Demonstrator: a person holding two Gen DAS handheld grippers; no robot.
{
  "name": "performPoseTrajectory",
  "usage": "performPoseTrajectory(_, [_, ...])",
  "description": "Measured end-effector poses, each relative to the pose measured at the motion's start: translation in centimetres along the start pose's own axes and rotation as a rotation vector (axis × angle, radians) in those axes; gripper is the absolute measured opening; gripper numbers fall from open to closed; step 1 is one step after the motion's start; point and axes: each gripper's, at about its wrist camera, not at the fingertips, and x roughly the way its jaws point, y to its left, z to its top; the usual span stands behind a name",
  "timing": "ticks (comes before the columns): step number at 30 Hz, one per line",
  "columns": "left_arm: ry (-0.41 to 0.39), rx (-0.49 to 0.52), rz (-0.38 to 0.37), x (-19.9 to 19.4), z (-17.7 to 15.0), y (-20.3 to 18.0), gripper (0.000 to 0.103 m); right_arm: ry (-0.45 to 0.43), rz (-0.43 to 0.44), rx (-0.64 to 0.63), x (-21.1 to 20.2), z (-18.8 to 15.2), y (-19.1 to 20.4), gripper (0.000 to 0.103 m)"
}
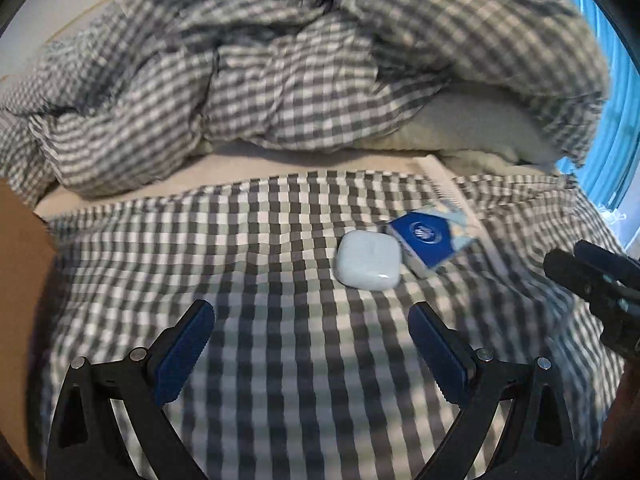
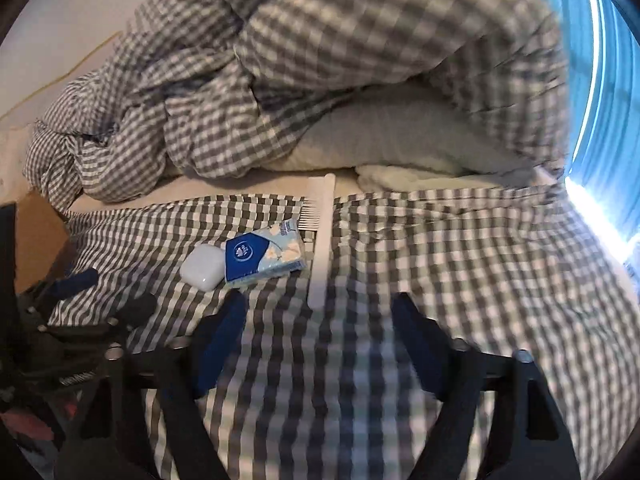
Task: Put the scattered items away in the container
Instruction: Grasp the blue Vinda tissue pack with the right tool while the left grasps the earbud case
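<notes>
On the checked bedsheet lie a white rounded earbud case (image 1: 367,260) (image 2: 202,268), a blue tissue pack (image 1: 428,240) (image 2: 264,254) touching its right side, and a long white comb (image 1: 444,188) (image 2: 324,240) just right of the pack. My left gripper (image 1: 310,312) is open, a short way in front of the case, with only sheet between its fingers. My right gripper (image 2: 318,304) is open too. The comb's near end reaches about level with its fingertips, and neither pad touches it. Each gripper shows at the edge of the other's view.
A brown cardboard box (image 1: 20,280) (image 2: 40,232) stands at the left edge of the bed. A crumpled checked duvet (image 1: 280,80) and a pale pillow (image 2: 380,140) pile up behind the items. Bright blue curtains (image 2: 600,100) hang at the right.
</notes>
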Motion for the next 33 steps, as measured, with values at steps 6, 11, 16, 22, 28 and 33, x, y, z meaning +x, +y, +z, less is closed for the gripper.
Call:
performPoseTrajectory(6, [-0.001,0.002,-0.046,3.0,0.6,-1.3,0.1,0.041,0.066,-0.003,4.1,2.2,1.4,0.059])
performPoseTrajectory(11, [0.061,0.112,-0.04,5.9,0.8,-3.4,0.1,0.081,0.087,-0.082,6.8,2.6,3.3,0.069])
performPoseTrajectory(16, [0.094,0.074,-0.083,7.3,1.0,-2.6,0.103,0.095,0.067,-0.217,8.4,2.0,5.3,0.082])
performPoseTrajectory(22, [0.094,0.084,-0.088,7.7,1.2,-2.8,0.103,0.159,0.062,-0.219,11.3,3.0,5.2,0.082])
performPoseTrajectory(28, [0.072,0.096,-0.104,7.7,1.4,-2.9,0.085,0.137,0.021,-0.187,11.0,2.7,4.5,0.073])
performPoseTrajectory(33, [0.044,0.131,-0.102,7.1,1.2,-3.5,0.051,0.019,0.005,-0.117,5.5,2.9,2.5,0.072])
